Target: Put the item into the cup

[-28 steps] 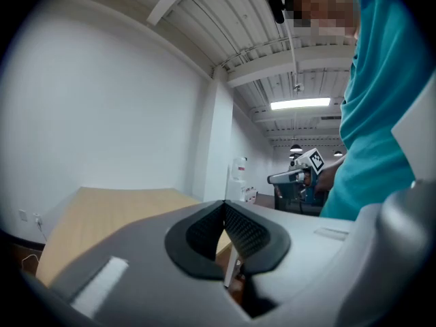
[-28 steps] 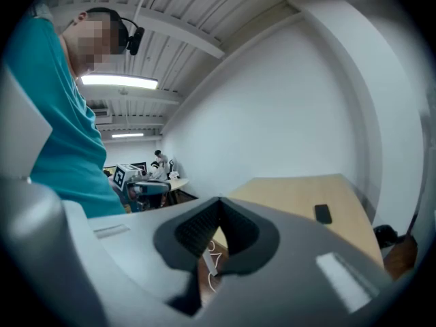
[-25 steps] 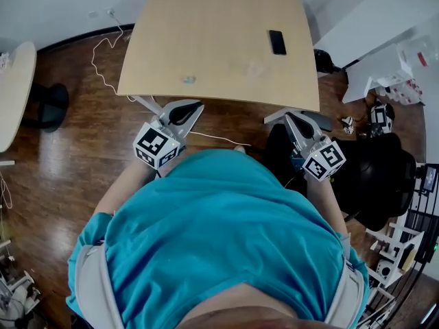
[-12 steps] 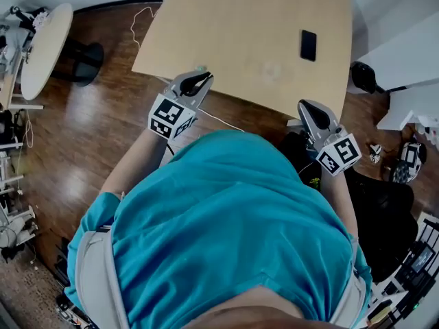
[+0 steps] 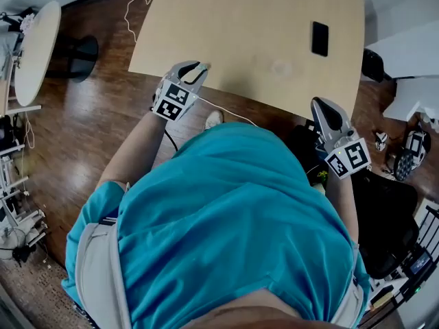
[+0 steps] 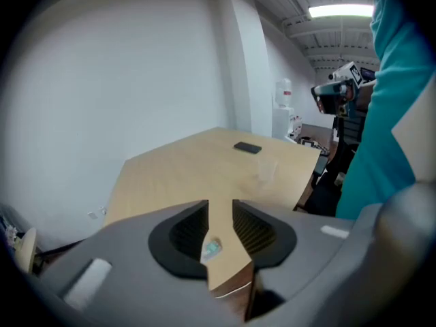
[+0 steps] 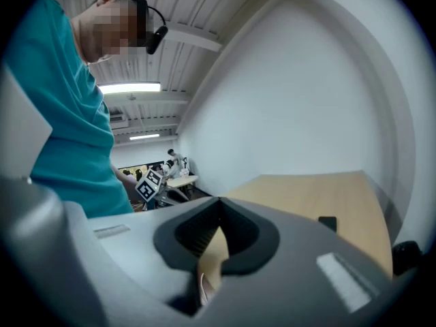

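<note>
The item (image 6: 212, 248) is a small teal piece lying on the tan table (image 5: 260, 19) near its front edge. In the left gripper view it shows in the gap between the jaws, close to the left pad. My left gripper (image 5: 198, 66) (image 6: 219, 204) reaches over that edge and its jaws are opening, with no pad pressing on the item. A clear cup (image 5: 280, 67) (image 6: 267, 171) stands further in on the table, faint against the wood. My right gripper (image 5: 321, 104) (image 7: 219, 201) hangs off the table's near right corner, shut and empty.
A black phone (image 5: 319, 38) (image 6: 247, 148) (image 7: 327, 222) lies at the table's far right. A round white table (image 5: 34, 53) stands to the left, a black chair (image 5: 384, 211) to the right. A white cable (image 5: 230, 113) trails across the wooden floor under the table edge.
My left gripper has moved forward from the floor side onto the table's front edge, over the teal item. The right gripper has stayed beside the near right corner.
</note>
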Action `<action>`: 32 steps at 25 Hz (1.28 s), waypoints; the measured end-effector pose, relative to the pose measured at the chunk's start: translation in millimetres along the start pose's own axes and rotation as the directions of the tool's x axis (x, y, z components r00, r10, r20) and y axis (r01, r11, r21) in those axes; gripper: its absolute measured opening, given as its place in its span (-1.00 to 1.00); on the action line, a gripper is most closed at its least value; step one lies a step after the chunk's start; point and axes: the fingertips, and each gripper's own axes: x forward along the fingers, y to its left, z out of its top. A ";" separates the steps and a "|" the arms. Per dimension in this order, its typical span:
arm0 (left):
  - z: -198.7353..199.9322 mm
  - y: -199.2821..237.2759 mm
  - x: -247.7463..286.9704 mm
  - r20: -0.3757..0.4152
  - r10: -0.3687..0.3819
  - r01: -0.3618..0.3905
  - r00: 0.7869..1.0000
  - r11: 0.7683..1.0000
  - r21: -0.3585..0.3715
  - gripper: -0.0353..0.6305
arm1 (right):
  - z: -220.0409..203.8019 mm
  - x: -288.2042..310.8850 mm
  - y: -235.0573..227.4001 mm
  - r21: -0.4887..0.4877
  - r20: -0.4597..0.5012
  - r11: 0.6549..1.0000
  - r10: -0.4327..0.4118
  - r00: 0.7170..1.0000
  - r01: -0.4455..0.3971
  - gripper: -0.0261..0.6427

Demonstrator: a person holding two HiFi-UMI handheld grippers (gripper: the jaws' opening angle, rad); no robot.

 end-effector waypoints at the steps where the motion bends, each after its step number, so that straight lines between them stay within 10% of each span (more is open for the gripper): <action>1: -10.8 10.0 6.4 -0.026 -0.001 0.001 1.000 1.000 0.005 -0.63 | -0.4 4.6 0.0 0.002 -0.005 1.000 -0.012 1.000 0.012 -0.92; 6: -55.9 24.0 43.0 -0.154 -0.091 0.103 0.984 0.992 0.072 -0.61 | -6.8 19.7 0.2 0.025 -0.064 0.998 -0.050 0.997 0.052 -0.92; 16: -106.4 19.6 92.1 -0.393 -0.249 0.334 0.885 0.928 0.163 -0.59 | -18.8 52.1 -11.1 0.043 -0.124 0.997 -0.053 0.991 0.058 -0.92; 32: -140.4 24.9 107.0 -0.495 -0.206 0.327 0.844 0.929 0.172 -0.75 | -28.6 56.4 -5.9 0.062 -0.144 0.997 -0.037 0.989 0.046 -0.92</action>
